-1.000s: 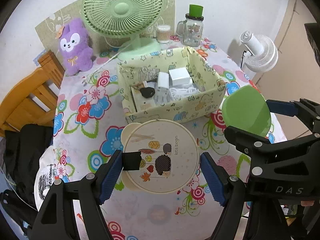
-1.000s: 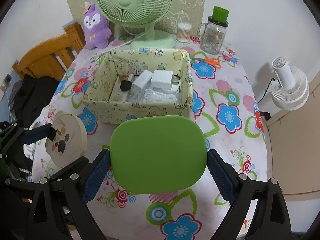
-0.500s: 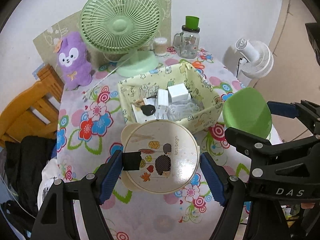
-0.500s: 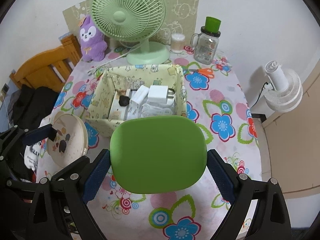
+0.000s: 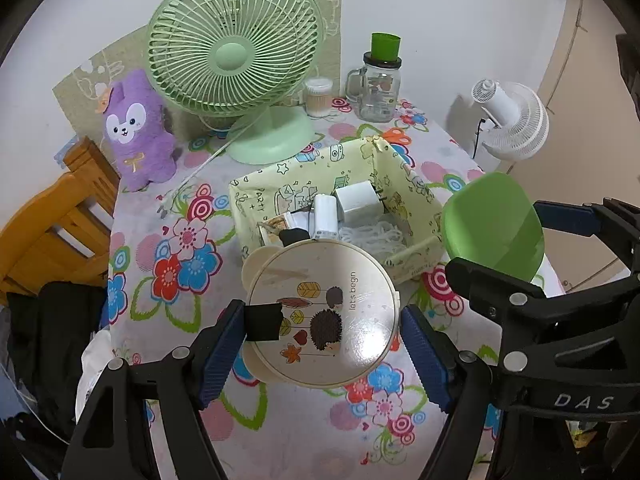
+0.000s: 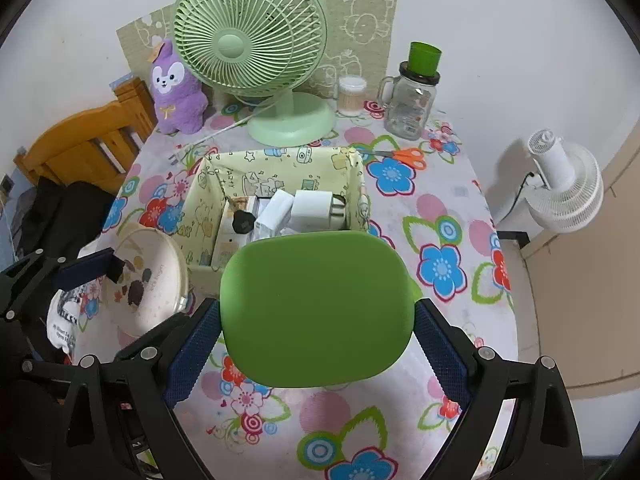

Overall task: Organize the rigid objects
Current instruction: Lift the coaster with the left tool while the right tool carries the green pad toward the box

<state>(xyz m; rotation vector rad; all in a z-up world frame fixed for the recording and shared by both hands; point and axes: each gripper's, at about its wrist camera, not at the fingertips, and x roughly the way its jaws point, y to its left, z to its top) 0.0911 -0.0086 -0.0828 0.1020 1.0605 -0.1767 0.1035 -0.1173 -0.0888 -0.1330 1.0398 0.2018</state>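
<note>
- The left gripper (image 5: 322, 334) is clamped on a round cream plastic lid printed with hedgehogs and leaves (image 5: 322, 312). Its blue ribbed pads press the lid's two opposite edges, and a scrap of black tape sits where the left pad meets the rim.
- The round lid is held above the flowered tablecloth (image 5: 168, 240), tilted, just in front of the near wall of the pale yellow patterned fabric box (image 5: 304, 168).
- The right gripper (image 6: 318, 330) is clamped on a smooth bright green plastic lid with rounded corners (image 6: 318, 308), one blue pad against each short side.
- The green lid hangs over the table in front of the box, hiding the box's near right corner in the right wrist view. In the left wrist view it shows to the right of the box.
- Inside the box lie a white plug adapter (image 6: 316, 206), a second white block beside it, a coiled white cable (image 5: 372, 232), a small black round item (image 6: 243, 221) and some cards or packets.
- Behind the box stand a pale green desk fan (image 5: 236, 52), a purple plush toy (image 5: 138, 132), a clear tub of cotton swabs (image 5: 319, 97) and a glass mug-jar with a green cup on top (image 5: 378, 88).
- Orange-handled scissors (image 6: 406, 155) lie on the cloth right of the box.
- A white fan (image 6: 564, 184) stands off the table to the right; a wooden chair (image 6: 80, 148) stands at the left.
</note>
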